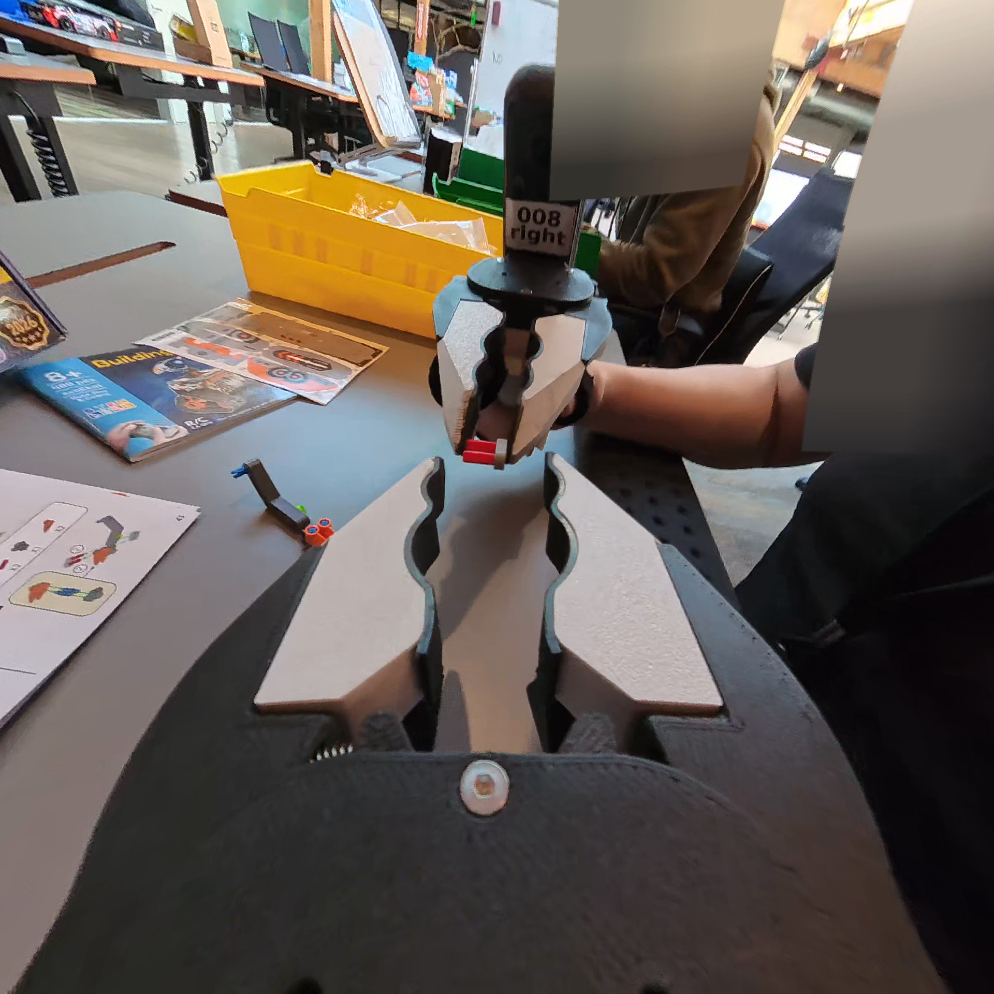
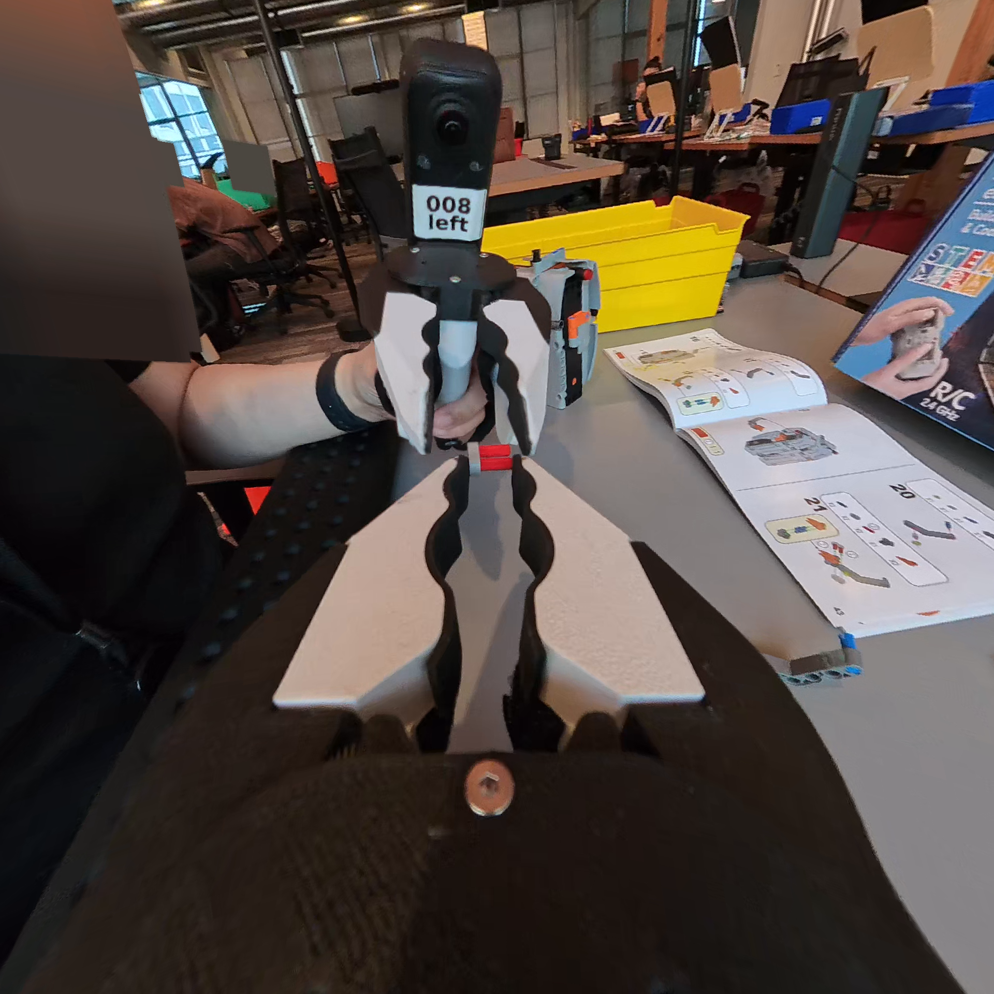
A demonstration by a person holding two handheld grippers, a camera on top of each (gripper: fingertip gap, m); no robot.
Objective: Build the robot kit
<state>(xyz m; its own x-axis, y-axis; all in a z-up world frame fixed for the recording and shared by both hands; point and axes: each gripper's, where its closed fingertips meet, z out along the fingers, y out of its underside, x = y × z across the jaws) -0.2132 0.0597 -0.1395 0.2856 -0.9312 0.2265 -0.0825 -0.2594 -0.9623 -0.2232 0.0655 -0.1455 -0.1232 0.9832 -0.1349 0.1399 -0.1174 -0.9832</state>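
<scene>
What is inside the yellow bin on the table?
In the left wrist view, the yellow bin holds clear plastic bags heaped toward its far end. Their contents are unclear. The near wall hides the bin's bottom, and the right gripper covers its right end.

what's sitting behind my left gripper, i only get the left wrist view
observer: A partly built grey model stands right behind the left gripper, in front of the yellow bin.
operator: any loose parts by the booklet
observer: A grey beam with blue pins lies at the near corner of the open booklet.
operator: how is the red piece held
observer: The right gripper pinches the red piece end to end, with the piece's grey end against one fingertip.
</scene>
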